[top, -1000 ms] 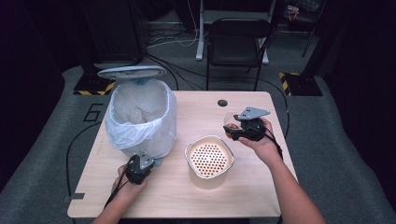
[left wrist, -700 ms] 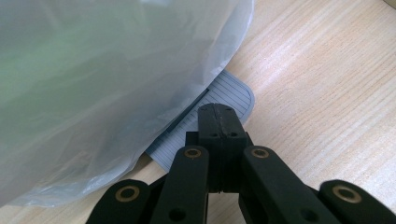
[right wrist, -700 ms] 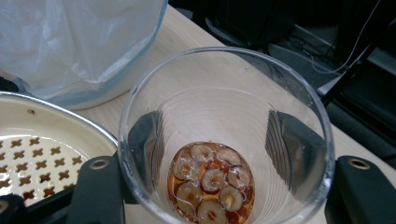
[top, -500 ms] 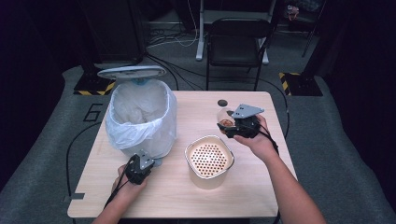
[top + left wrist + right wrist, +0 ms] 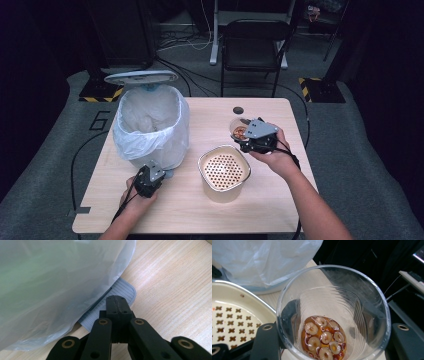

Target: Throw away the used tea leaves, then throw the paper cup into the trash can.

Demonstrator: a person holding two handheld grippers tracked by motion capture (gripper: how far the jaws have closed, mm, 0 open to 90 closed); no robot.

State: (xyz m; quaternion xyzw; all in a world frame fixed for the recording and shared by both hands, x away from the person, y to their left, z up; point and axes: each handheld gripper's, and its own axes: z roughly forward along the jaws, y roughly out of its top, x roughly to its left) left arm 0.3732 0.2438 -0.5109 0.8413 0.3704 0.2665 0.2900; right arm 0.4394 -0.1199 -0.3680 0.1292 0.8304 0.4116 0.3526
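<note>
Clear plastic sits between the jaws of our right gripper [image 5: 248, 136]: it is clamped on a cup [image 5: 333, 312] holding amber liquid with round slices at the bottom, held above the table [image 5: 210, 120] just beyond the strainer bowl [image 5: 223, 166]. Our left gripper [image 5: 148, 179] has its jaws pressed together, empty, tips resting on the ribbed pedal [image 5: 120, 291] of the lined bin [image 5: 150, 125], whose lid [image 5: 141, 76] stands open. We judge the step to be carrying the cup to the strainer; next we must tilt it over the holes, slowly, without splashing.
</note>
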